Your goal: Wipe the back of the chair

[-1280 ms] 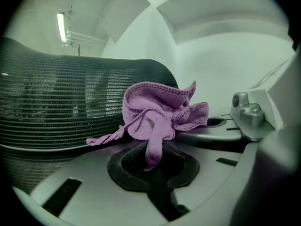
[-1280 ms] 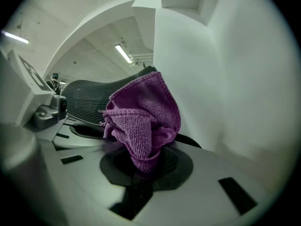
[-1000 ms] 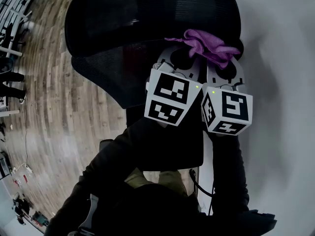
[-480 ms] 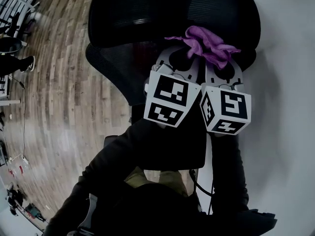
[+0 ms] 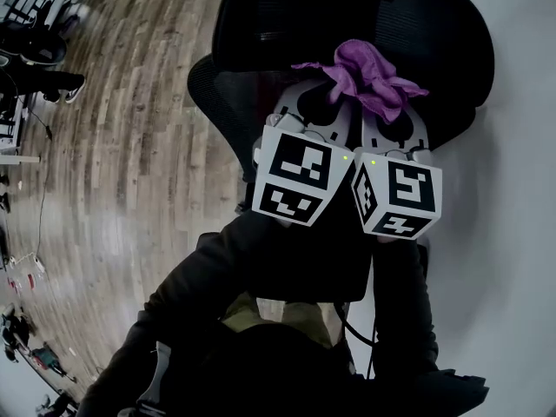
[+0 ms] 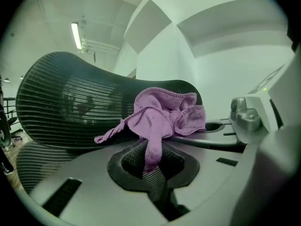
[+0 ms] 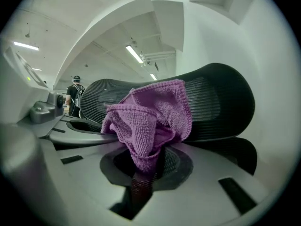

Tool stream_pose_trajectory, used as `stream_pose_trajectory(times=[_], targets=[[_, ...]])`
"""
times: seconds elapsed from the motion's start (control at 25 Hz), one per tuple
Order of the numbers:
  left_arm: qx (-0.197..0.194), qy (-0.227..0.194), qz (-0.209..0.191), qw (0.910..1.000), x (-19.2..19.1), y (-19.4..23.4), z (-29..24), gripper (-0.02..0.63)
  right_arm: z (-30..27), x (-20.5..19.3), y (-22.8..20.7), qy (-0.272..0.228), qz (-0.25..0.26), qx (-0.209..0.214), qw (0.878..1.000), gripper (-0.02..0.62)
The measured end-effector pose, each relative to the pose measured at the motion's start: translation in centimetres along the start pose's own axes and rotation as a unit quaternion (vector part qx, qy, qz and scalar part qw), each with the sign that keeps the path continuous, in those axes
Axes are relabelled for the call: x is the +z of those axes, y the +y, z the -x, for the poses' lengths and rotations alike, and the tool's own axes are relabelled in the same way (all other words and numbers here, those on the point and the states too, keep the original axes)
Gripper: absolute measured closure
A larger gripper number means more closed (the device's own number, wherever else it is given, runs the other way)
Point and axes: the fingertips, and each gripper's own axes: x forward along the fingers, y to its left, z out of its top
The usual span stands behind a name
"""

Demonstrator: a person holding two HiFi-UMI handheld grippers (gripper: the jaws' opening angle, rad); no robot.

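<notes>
While the wooden floor fills the left of the head view, the left gripper has its jaws closed on a hanging fold of the purple cloth, which is bunched up in front of the black mesh chair back. Just beside it, the right gripper is likewise clamped tight on the same cloth. I cannot tell whether the cloth touches the mesh, and a white wall lies at the right.
</notes>
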Motion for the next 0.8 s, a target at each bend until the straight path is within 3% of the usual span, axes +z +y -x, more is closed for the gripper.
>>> stream_pose_trajectory(times=[0.28,0.52,0.8], targets=[[0.023,-0.01,-0.001,0.9997,-1.9,4.4,4.3,0.554,-0.8,-0.4,6.3,-0.016,0.008,0.02,1.0,0.546],[0.04,-0.009,0.009,0.9991,-1.4,8.5,4.6,0.554,-4.0,0.9,8.8,-0.013,0.012,0.039,0.999,0.546],[0.058,-0.018,0.012,0.9981,-2.9,10.8,8.3,0.554,-3.9,0.3,13.4,-0.022,0.014,0.055,0.998,0.546]])
